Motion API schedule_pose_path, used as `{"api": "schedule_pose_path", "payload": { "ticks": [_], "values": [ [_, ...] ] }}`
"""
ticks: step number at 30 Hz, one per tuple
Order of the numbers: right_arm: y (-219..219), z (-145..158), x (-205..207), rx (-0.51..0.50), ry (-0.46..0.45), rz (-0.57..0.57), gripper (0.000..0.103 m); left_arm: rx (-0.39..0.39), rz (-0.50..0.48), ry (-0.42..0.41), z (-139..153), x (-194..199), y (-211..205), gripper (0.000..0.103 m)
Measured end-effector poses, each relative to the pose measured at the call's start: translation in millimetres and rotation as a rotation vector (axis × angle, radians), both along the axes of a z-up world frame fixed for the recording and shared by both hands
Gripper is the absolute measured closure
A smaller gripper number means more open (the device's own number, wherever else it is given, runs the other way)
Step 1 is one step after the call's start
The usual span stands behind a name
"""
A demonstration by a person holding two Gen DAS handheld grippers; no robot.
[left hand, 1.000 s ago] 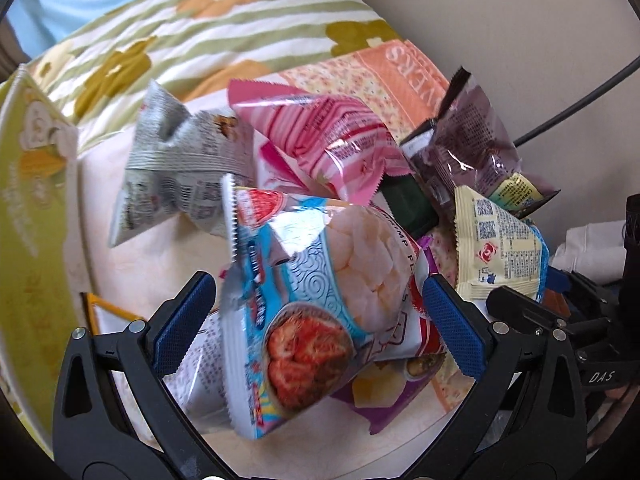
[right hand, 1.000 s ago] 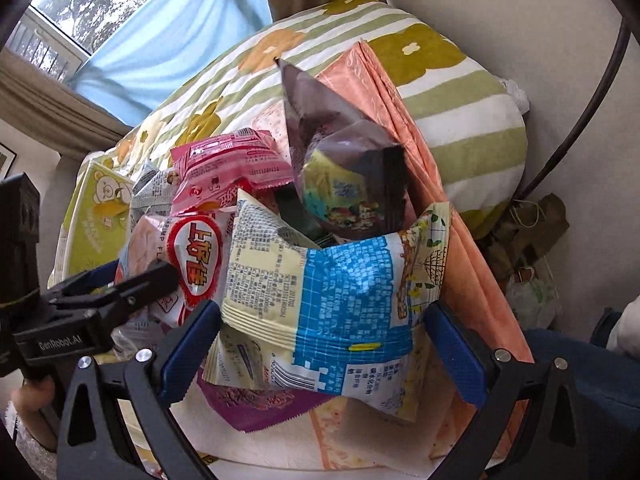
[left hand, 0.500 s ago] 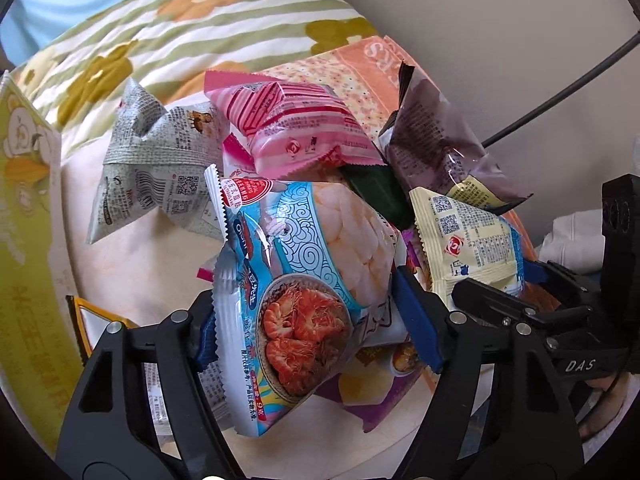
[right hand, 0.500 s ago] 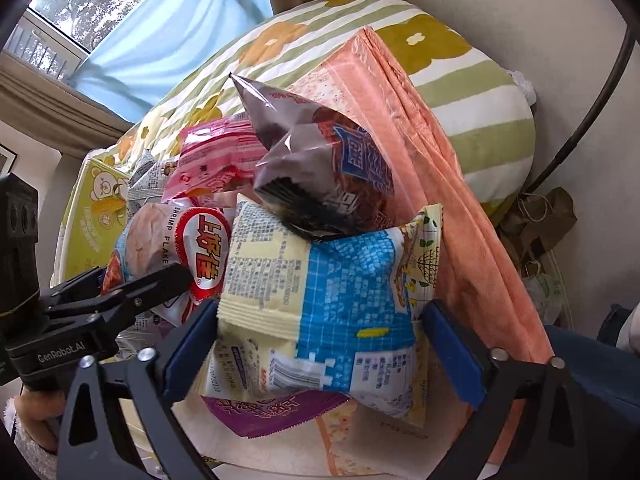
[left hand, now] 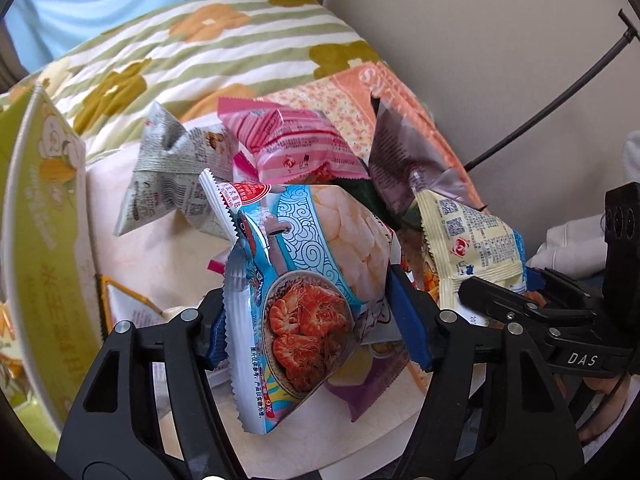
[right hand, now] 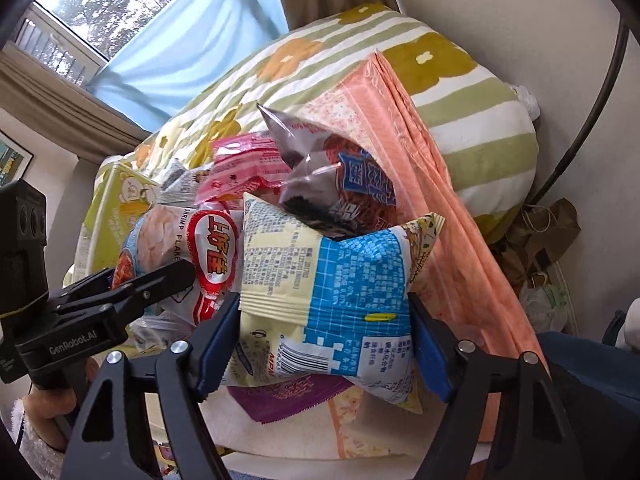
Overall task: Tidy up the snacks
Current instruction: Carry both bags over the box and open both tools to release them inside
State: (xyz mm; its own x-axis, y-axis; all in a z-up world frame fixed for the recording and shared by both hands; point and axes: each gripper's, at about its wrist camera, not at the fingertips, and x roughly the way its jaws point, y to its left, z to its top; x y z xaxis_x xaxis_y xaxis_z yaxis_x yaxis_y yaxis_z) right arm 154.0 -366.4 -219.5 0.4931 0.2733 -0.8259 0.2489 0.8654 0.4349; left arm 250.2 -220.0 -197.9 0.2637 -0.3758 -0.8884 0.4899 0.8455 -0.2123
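Note:
My left gripper (left hand: pixel 308 316) is shut on a blue shrimp-flakes bag (left hand: pixel 304 288) and holds it upright above the pile. My right gripper (right hand: pixel 324 332) is shut on a yellow-and-blue snack bag (right hand: pixel 328 300), which also shows in the left wrist view (left hand: pixel 472 244). A dark purple-brown bag (right hand: pixel 332 184) leans on top of the yellow-and-blue bag. A pink bag (left hand: pixel 292 148), a grey newspaper-print bag (left hand: pixel 172 176) and a purple packet (right hand: pixel 280 396) lie in the pile on a small pale table (left hand: pixel 160 256).
A tall green-yellow box (left hand: pixel 36 248) stands at the left of the table. A striped flowered quilt (left hand: pixel 192 52) and an orange cloth (right hand: pixel 432 216) lie behind the pile. A beige wall with a black cable (left hand: pixel 560 100) is at the right.
Both grippers have closed from open onto their bags. The shrimp bag has been squeezed and lifted slightly. The purple-brown bag has tipped over onto the yellow-and-blue bag.

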Motion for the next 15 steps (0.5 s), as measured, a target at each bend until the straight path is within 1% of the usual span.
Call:
{"api": "schedule_pose_path", "payload": {
  "ticks": [4, 7, 12, 15],
  "values": [
    [-2, 16, -9, -0.008, -0.034, 0.016, 0.029, -0.012, 0.027, -0.037, 17, -11, 6, 0.039],
    [-1, 33, -16, -0.030, -0.074, 0.041, 0.029, -0.026, 0.057, -0.075, 33, -22, 11, 0.039],
    [4, 66, -18, -0.091, -0.141, 0.104, 0.029, -0.043, 0.124, -0.160, 66, -39, 24, 0.039],
    [8, 85, -16, -0.112, -0.189, 0.147, 0.029, -0.037, 0.173, -0.216, 85, -48, 37, 0.039]
  ]
}}
